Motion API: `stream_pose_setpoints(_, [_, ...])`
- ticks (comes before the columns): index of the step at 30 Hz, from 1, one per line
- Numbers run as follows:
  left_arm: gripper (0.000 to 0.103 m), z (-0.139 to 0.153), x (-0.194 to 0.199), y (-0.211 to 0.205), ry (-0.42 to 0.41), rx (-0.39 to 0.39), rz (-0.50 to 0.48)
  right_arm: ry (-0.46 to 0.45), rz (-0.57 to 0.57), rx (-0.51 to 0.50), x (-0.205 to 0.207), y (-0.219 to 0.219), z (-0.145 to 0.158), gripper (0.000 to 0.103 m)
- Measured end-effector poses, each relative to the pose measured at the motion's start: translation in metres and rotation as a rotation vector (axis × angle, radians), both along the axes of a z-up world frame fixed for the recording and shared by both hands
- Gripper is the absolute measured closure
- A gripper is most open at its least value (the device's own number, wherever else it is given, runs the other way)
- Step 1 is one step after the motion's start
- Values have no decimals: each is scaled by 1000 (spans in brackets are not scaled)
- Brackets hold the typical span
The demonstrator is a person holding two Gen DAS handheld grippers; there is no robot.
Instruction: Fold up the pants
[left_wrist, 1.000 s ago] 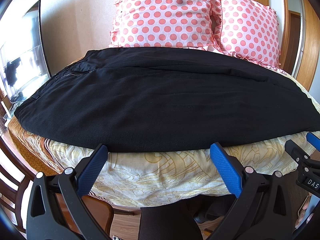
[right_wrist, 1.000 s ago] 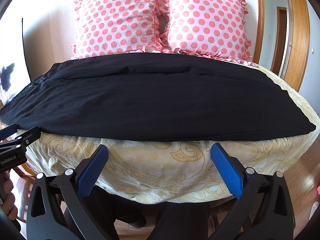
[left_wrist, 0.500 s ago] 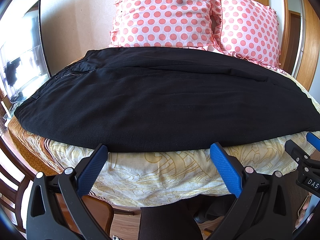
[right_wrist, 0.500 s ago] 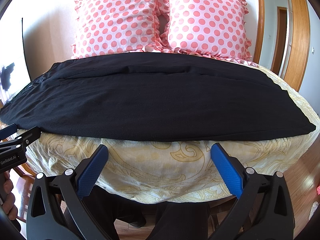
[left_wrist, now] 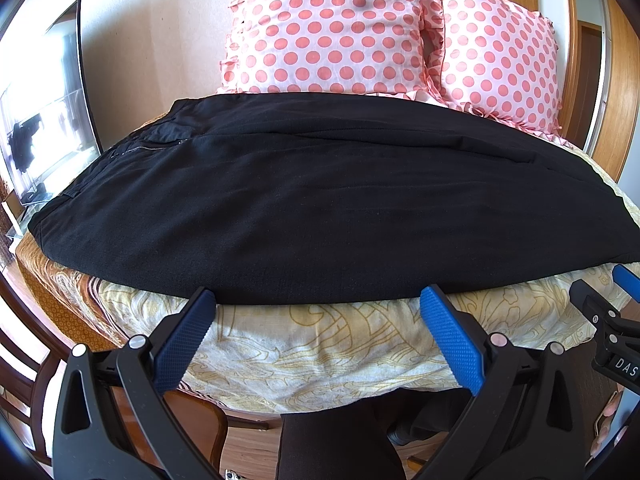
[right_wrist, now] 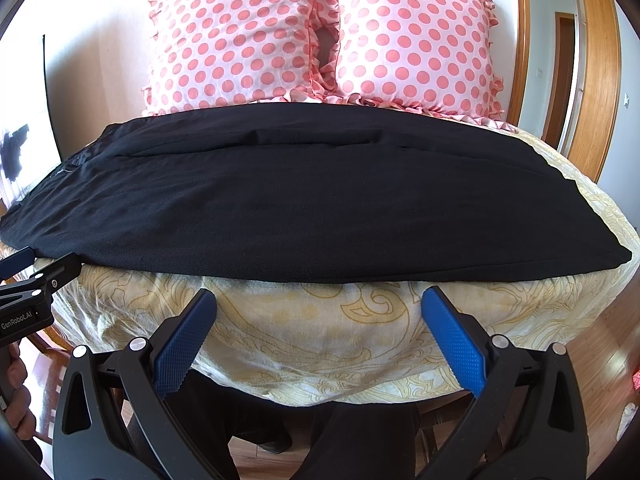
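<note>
Right, you've got the pants point(left_wrist: 320, 208) laid flat across the bed point(left_wrist: 328, 344), black and smooth, stretched sideways in front of you. Waist end sits to your left, where a short zipper point(left_wrist: 140, 148) glints near the band; the leg ends run off to your right, finishing in a neat corner point(right_wrist: 624, 258) on the cover. One leg lies on top of the other, and a long seam line point(right_wrist: 256, 146) runs along the far side. Only faint creases show. The near edge of the cloth runs just short of the bed's front edge, with a strip of yellow patterned cover bare below it.

Your left gripper point(left_wrist: 316, 332) hangs just off that near edge, jaws spread wide, holding nothing. Your right gripper point(right_wrist: 318, 328) does the same further along, wide apart and empty, blue pads point(right_wrist: 452, 344) clear of the fabric. Behind the pants, two pink dotted pillows point(right_wrist: 320, 36) lean on the wall.
</note>
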State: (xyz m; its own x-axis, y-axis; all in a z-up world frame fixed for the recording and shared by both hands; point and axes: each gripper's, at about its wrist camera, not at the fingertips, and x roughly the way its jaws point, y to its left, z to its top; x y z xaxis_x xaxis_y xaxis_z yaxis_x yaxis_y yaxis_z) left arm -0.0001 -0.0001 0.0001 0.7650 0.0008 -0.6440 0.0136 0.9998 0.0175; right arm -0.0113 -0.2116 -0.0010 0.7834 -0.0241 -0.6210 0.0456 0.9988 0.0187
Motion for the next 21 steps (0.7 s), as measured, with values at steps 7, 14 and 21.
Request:
stream_pose_setpoints(7, [2, 0, 0, 0, -3, 0, 0, -4, 0, -1, 0, 0, 0, 1])
stream_pose_setpoints(14, [2, 2, 1, -1, 14, 3, -8, -6, 52, -21, 0, 0, -1, 1])
stream_pose_setpoints(21, [2, 23, -3, -3, -21, 56, -40, -53, 125, 80, -8, -40, 36, 1])
